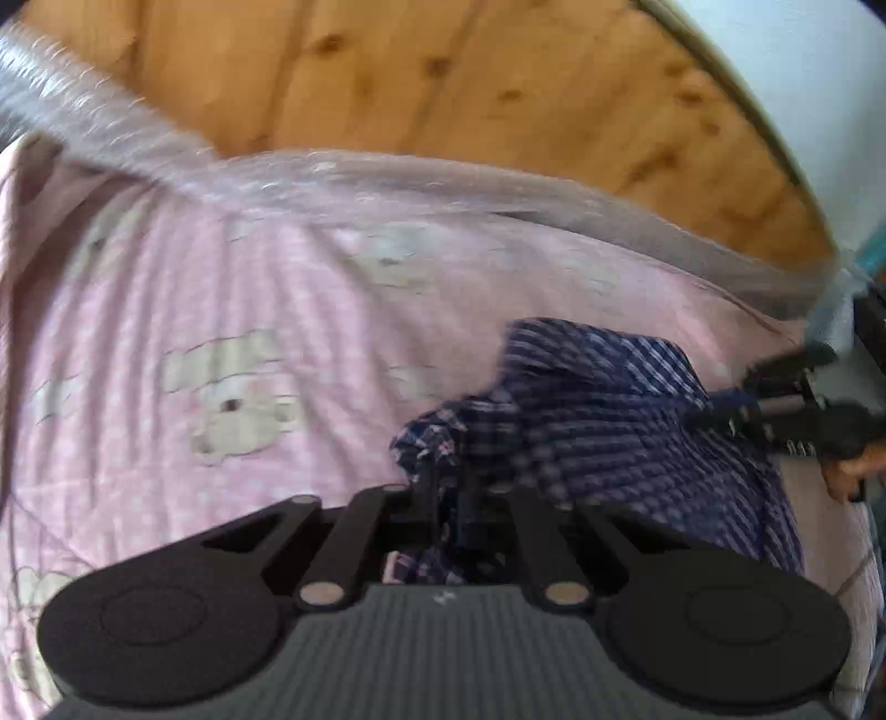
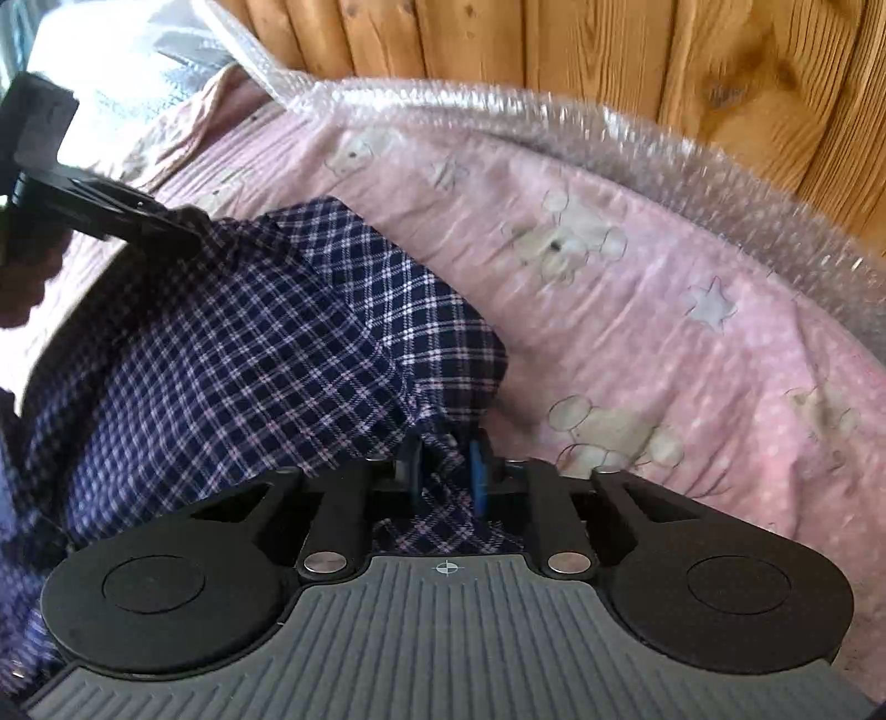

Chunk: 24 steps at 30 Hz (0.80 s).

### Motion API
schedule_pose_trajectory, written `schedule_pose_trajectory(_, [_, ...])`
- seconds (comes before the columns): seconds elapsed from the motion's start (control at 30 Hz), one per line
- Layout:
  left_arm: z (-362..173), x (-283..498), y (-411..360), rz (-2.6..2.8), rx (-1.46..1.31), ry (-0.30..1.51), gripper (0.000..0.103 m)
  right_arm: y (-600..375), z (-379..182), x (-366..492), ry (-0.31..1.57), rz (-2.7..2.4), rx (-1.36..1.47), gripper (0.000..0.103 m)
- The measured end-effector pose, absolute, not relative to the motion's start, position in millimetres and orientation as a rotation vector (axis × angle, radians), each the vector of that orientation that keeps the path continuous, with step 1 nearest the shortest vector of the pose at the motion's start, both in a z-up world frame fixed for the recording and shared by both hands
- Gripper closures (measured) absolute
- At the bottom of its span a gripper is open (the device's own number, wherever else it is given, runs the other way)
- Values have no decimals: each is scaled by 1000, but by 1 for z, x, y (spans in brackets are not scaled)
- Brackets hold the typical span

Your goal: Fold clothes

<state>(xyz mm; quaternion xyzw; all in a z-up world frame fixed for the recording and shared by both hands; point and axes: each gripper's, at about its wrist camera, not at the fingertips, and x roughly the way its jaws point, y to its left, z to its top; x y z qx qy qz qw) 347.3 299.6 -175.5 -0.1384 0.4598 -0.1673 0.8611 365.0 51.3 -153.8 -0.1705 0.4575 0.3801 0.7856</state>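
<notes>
On the pink sheet (image 1: 221, 310), seen from the left wrist, the checked shirt (image 1: 609, 410) lies bunched toward the right side, and the left gripper (image 1: 448, 498) is pinched tight on a crumpled corner of it. The cloth runs down between the jaws into the gap behind them. Further right the right gripper (image 1: 775, 404) shows side-on with a hand (image 1: 853, 471) behind it, at the shirt's far edge. This view is blurred, so how deep the left bite goes cannot be told. If it is only a thin fold, the corner could slip free as the shirt is drawn out.

From the right wrist, the shirt (image 2: 249, 354) spreads across the left half of the picture, over the sheet (image 2: 637, 310). The right gripper (image 2: 446, 476) is clamped narrow on an edge of cloth that passes between the blue pads. The left gripper (image 2: 138, 221) sits at the upper left on the opposite corner. A fold lies doubled over in the middle — pulling the corners apart unevenly would likely drag it into a twist instead of flattening it. The sheet itself is wrinkled and loose, so a low sweep could catch it and pull it along. The bubble wrap (image 2: 664, 149) at the bed's edge, against the wood wall (image 2: 609, 50), is a lesser snag risk.
</notes>
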Motion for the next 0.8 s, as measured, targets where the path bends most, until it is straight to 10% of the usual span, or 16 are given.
schedule_pose_trajectory(0.33, [-96,151,333,-461,-389,845,98,11,-33,174,696,766,-399,102])
schedule_pose_trajectory(0.57, [-165,10,356,-322,-581,1106,84,7,-121,-15,941,733,-537,86])
schedule_pose_trajectory(0.8, [-149,-4,361,-397,-746,980,36,-54,-118,-28,1077,501,121,54])
